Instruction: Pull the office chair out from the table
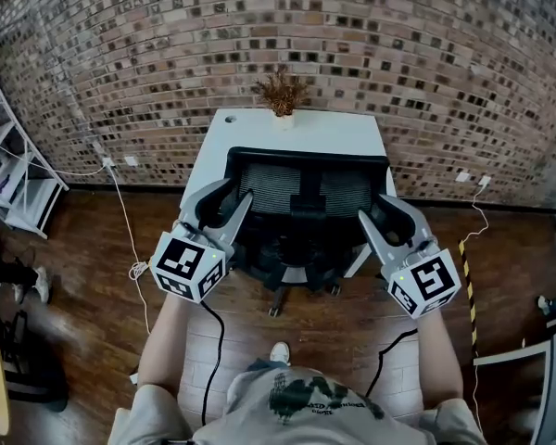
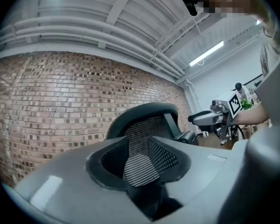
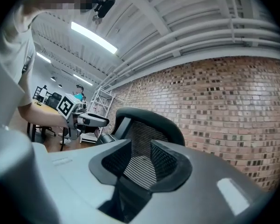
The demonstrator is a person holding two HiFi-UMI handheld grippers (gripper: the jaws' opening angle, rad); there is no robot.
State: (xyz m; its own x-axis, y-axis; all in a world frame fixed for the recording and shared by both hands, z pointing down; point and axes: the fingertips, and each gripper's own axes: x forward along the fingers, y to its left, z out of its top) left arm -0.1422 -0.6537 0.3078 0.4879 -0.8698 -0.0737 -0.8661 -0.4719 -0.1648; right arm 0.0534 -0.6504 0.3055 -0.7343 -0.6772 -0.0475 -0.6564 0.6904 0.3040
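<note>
The office chair point(image 1: 289, 253) stands mid-frame, its back at the near edge of the white table point(image 1: 296, 130). The left gripper point(image 1: 238, 191) and right gripper point(image 1: 372, 206) flank the backrest point(image 1: 276, 188), jaws apart and holding nothing. I think it is better to clamp both sides equally, then pull straight, so it does not swivel.

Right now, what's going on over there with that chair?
A person stands facing a black mesh office chair that sits close to the white table by the brick wall. They hold the left tool and the right tool level, one on each side of the backrest. The jaws of both stand apart with nothing between them, so neither grips the chair.
</note>
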